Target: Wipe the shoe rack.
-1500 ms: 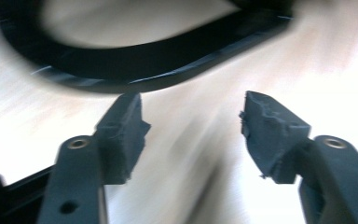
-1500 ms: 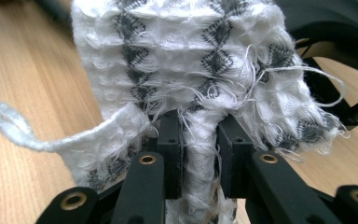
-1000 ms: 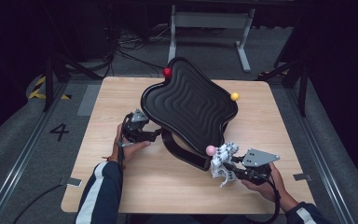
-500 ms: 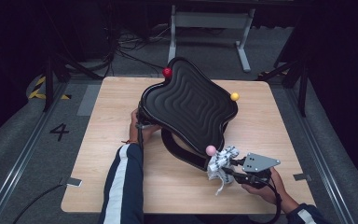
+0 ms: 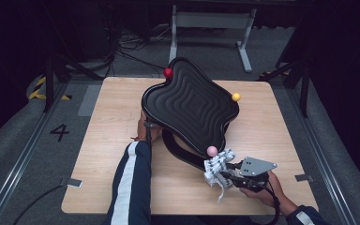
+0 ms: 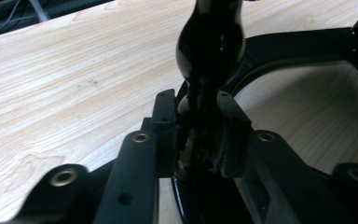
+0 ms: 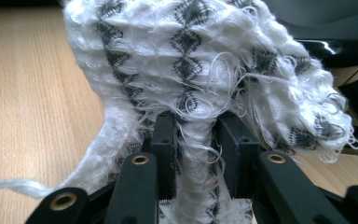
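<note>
Two grips are in play at once, and each brings its own hazards:

- The left gripper is clamped on a glossy black post of the stand beneath the wavy black tray. In the high view the tray sits tilted over the middle of the table, with the person's left sleeve reaching under its near-left edge. The post looks slick and rounded, so I judge the jaws could slide along it if the hand pulls or twists.
- If that hold slips, the tray could rock or drop back. The red ball, yellow ball and pink ball at its corners appear fixed, but I cannot tell how firmly.
- The right gripper is closed on a white knitted cloth with a dark diamond pattern, pinching a bunched neck of it. The cloth is held just off the table at the near-right, close beside the pink ball.
- The knit is loose and fuzzy. Stray threads could catch on the jaws, the pink ball or the stand as it moves.
- A loose strand hangs from the cloth toward the table and may drag or snag.
- With only a narrow fold pinched, the cloth could slip free under a sharp tug.
</note>
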A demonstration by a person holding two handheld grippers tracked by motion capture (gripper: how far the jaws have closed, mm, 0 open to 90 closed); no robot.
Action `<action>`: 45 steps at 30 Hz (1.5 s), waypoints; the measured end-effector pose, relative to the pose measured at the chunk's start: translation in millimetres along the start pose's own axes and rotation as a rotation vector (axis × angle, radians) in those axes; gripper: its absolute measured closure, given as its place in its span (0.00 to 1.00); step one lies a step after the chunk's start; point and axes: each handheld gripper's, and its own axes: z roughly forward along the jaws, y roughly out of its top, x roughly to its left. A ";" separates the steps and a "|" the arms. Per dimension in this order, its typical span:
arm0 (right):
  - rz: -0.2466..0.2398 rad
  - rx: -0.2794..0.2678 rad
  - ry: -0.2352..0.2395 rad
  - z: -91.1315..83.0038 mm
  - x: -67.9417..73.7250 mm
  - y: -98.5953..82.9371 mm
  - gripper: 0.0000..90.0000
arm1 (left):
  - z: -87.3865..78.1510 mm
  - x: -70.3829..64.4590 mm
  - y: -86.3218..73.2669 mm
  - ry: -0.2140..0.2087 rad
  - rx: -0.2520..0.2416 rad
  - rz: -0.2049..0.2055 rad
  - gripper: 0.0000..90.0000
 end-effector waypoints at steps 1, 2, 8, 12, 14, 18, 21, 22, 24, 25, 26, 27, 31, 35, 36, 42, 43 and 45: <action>0.009 0.000 -0.003 2.5 1.5 0.8 0.81 | -0.6 0.3 -0.5 0.003 0.001 0.007 0.83; 0.008 0.002 -0.016 4.6 2.4 1.4 0.83 | -1.3 0.1 -1.0 0.008 -0.001 0.005 0.83; -0.041 0.016 -0.110 20.7 15.0 7.2 0.89 | -7.6 2.1 -5.2 -0.017 0.032 0.040 0.83; -0.027 0.029 -0.140 26.6 10.4 4.2 0.90 | -14.8 4.0 -11.5 -0.013 0.025 0.044 0.84; -0.027 0.033 -0.154 26.5 8.3 2.9 0.91 | -19.3 5.6 -14.7 -0.020 0.027 0.045 0.84; -0.020 0.036 -0.163 26.1 4.3 -0.2 0.91 | -30.9 9.4 -20.9 -0.057 0.054 0.043 0.84; 0.004 0.047 -0.172 27.1 -2.2 -4.3 0.91 | -40.0 10.7 -27.5 -0.057 0.059 0.054 0.83; 0.001 0.056 -0.179 27.8 -3.7 -5.8 0.91 | -43.5 11.4 -30.7 -0.061 0.055 0.056 0.83; 0.010 0.077 -0.188 30.3 -8.0 -9.6 0.91 | -49.1 11.0 -35.4 -0.056 0.050 0.056 0.83; 0.011 0.085 -0.190 31.5 -9.9 -11.0 0.90 | -50.9 11.1 -38.3 -0.064 0.034 0.055 0.83; 0.018 0.096 -0.194 32.4 -11.5 -11.9 0.90 | -52.9 11.1 -40.2 -0.062 0.028 0.056 0.83; 0.017 0.099 -0.200 32.9 -13.2 -12.5 0.90 | -57.3 10.6 -44.1 -0.079 0.031 0.050 0.83; 0.043 0.129 -0.194 35.8 -20.2 -17.8 0.90 | -71.8 8.9 -54.0 -0.087 0.038 0.063 0.83; 0.047 0.130 -0.184 33.9 -18.8 -19.4 0.90 | -78.0 6.4 -58.4 -0.085 0.040 0.056 0.83; 0.044 0.122 -0.178 32.1 -17.4 -19.0 0.91 | -79.2 6.0 -59.6 -0.084 0.035 0.061 0.83; 0.016 0.045 -0.179 19.0 -11.3 -9.3 0.90 | -84.6 -0.4 -66.2 -0.121 0.022 0.049 0.83; 0.014 0.049 -0.188 20.4 -12.1 -9.6 0.90 | -85.7 -1.2 -67.5 -0.127 0.020 0.050 0.82; 0.014 0.052 -0.188 23.0 -13.9 -10.8 0.90 | -86.9 -2.7 -69.3 -0.135 0.021 0.041 0.82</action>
